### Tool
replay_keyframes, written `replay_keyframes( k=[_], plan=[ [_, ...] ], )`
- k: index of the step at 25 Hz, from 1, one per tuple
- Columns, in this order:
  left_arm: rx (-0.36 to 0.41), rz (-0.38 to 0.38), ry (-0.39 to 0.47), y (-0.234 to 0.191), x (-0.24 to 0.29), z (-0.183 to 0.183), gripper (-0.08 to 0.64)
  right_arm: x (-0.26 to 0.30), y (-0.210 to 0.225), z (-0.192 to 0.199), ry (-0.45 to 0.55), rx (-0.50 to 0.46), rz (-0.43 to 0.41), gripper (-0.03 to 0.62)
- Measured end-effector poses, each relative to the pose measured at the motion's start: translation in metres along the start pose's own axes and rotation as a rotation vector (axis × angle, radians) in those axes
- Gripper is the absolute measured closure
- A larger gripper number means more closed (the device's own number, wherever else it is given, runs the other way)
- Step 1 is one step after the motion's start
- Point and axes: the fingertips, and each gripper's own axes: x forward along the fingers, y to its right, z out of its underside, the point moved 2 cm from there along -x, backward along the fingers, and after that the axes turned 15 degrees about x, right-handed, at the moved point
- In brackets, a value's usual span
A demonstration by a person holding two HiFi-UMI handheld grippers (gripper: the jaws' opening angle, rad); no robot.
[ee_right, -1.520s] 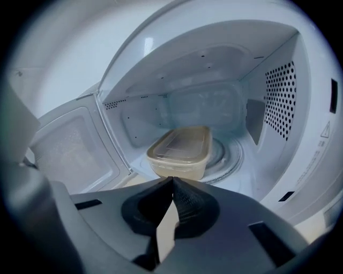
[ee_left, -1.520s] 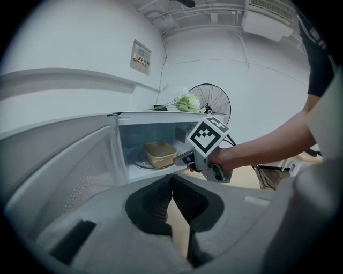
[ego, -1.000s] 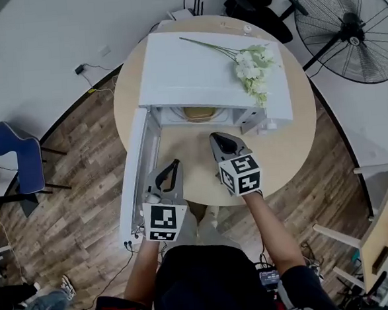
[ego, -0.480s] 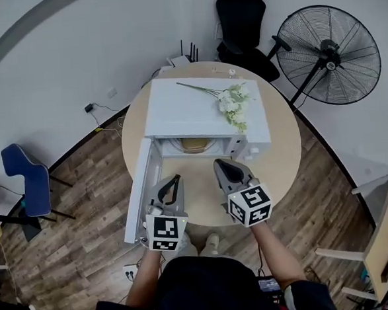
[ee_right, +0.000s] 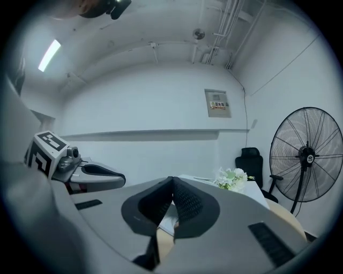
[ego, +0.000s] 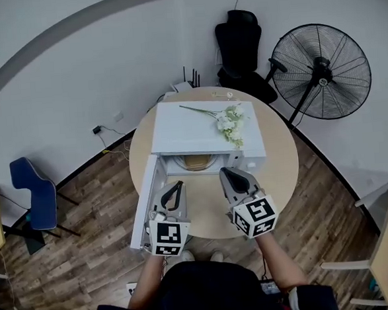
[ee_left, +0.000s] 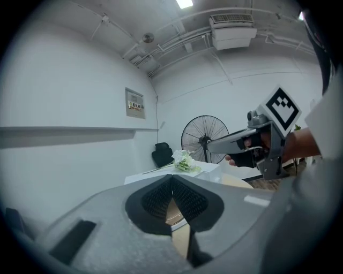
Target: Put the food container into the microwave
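A white microwave (ego: 205, 127) stands on the round wooden table (ego: 281, 165), its door (ego: 146, 201) swung open to the left. A tan food container (ego: 198, 161) sits inside the cavity, only partly visible. My left gripper (ego: 177, 185) hangs just in front of the open door, shut and holding nothing. My right gripper (ego: 227, 173) hovers over the table before the cavity, also shut and empty. In the left gripper view the pads (ee_left: 185, 200) meet at the tips. The right gripper (ee_right: 172, 179) shows the same in its own view.
White artificial flowers (ego: 230, 123) lie on top of the microwave. A standing fan (ego: 318, 63) and a black office chair (ego: 239, 42) are behind the table. A blue chair (ego: 34, 195) stands at the left on the wooden floor. A router (ego: 187, 82) sits at the table's far edge.
The head view has pulled back and up, so the microwave looks smaller and farther. Both grippers stay shut and have drawn slightly away from the microwave's opening.
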Motion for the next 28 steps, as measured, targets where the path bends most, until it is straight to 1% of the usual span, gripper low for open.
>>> replay_keyframes(
  k=[4,11,28],
  plan=[
    [0.012,-0.018,0.013,-0.005,-0.004,-0.005,0.543,-0.003,-0.005,-0.006,0.023,-0.033,-0.005,0.581],
    [0.028,-0.035,0.035,-0.012,-0.007,-0.014,0.543,-0.003,-0.006,-0.012,0.056,-0.027,-0.009,0.581],
    [0.029,-0.058,0.034,-0.022,-0.002,-0.011,0.543,0.009,-0.011,-0.011,0.064,-0.038,-0.024,0.581]
  ],
)
